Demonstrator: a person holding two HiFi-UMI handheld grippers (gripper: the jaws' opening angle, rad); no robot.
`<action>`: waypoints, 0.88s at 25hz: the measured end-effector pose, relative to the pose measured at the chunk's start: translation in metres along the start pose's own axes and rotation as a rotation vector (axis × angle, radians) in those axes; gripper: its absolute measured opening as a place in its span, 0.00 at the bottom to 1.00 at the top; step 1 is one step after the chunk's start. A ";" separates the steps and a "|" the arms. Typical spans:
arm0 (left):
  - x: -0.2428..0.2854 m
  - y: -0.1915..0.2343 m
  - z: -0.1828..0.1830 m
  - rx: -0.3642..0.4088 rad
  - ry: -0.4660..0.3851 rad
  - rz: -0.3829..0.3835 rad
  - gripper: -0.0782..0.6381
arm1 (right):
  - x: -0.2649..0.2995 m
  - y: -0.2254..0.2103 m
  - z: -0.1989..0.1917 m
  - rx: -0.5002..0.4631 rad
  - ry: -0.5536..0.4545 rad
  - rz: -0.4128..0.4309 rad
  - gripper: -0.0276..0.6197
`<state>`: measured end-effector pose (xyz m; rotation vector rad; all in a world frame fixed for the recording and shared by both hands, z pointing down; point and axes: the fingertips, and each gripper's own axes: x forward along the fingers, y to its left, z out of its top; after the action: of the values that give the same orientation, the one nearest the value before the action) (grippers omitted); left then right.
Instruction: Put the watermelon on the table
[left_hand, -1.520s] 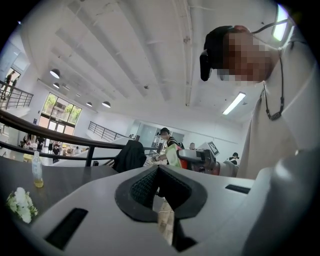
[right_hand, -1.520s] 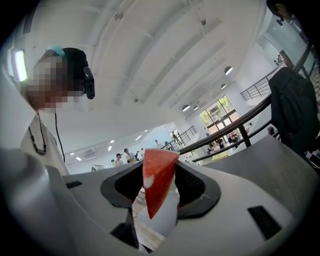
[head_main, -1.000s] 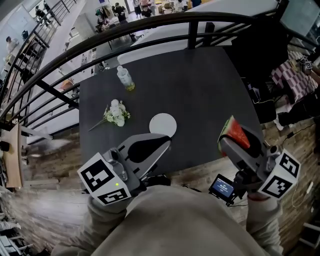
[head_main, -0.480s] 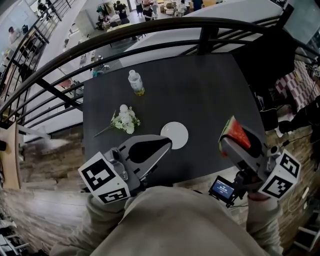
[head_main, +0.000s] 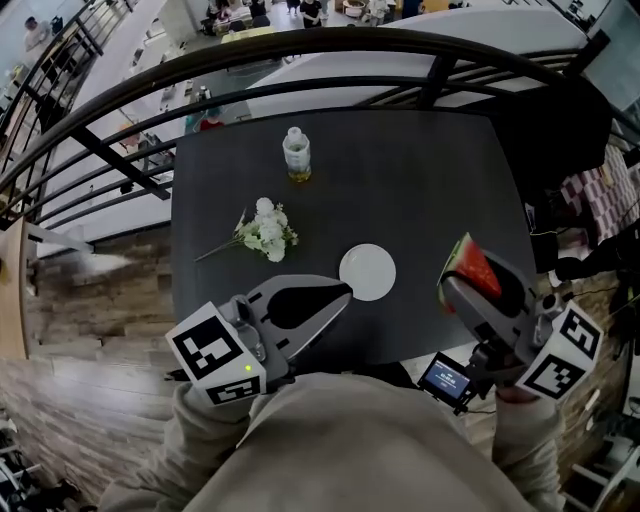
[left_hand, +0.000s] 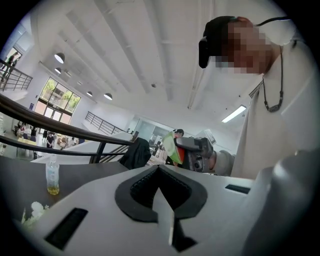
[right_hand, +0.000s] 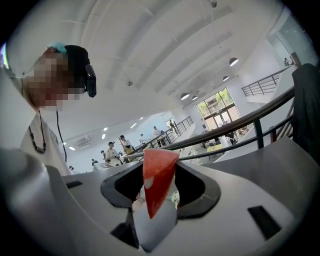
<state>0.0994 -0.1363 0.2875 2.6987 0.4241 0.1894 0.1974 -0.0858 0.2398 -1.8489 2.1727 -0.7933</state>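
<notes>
A watermelon slice (head_main: 470, 264), red flesh with a green rind, sticks up from my right gripper (head_main: 452, 287), which is shut on it above the right near part of the dark table (head_main: 420, 180). The right gripper view shows the red wedge (right_hand: 157, 175) clamped between the pads. My left gripper (head_main: 343, 293) is shut with nothing in it, hovering over the table's near edge, its tip just left of a white plate (head_main: 367, 272). From the left gripper view the closed jaws (left_hand: 159, 169) point across at the held slice (left_hand: 173, 149).
A small bottle (head_main: 297, 153) stands at the table's far side and a bunch of white flowers (head_main: 265, 229) lies left of centre. A black railing (head_main: 300, 50) curves behind the table. A dark chair (head_main: 555, 130) sits at the right; wooden floor lies to the left.
In the head view the table, plate, flowers and bottle have slid down and right, closer to both grippers. The left tip now sits beside the plate. The right gripper still grips the slice.
</notes>
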 end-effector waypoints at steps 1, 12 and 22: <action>-0.002 0.003 -0.002 -0.011 -0.005 0.006 0.11 | 0.005 -0.001 -0.002 0.001 0.012 0.006 0.36; -0.010 0.005 0.008 -0.018 -0.057 0.125 0.11 | 0.025 -0.003 0.013 -0.037 0.053 0.121 0.36; -0.010 -0.003 0.031 0.034 -0.088 0.201 0.11 | 0.026 0.002 0.034 -0.071 0.035 0.209 0.36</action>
<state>0.0953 -0.1478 0.2576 2.7688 0.1313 0.1192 0.2062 -0.1195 0.2158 -1.6131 2.3957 -0.7182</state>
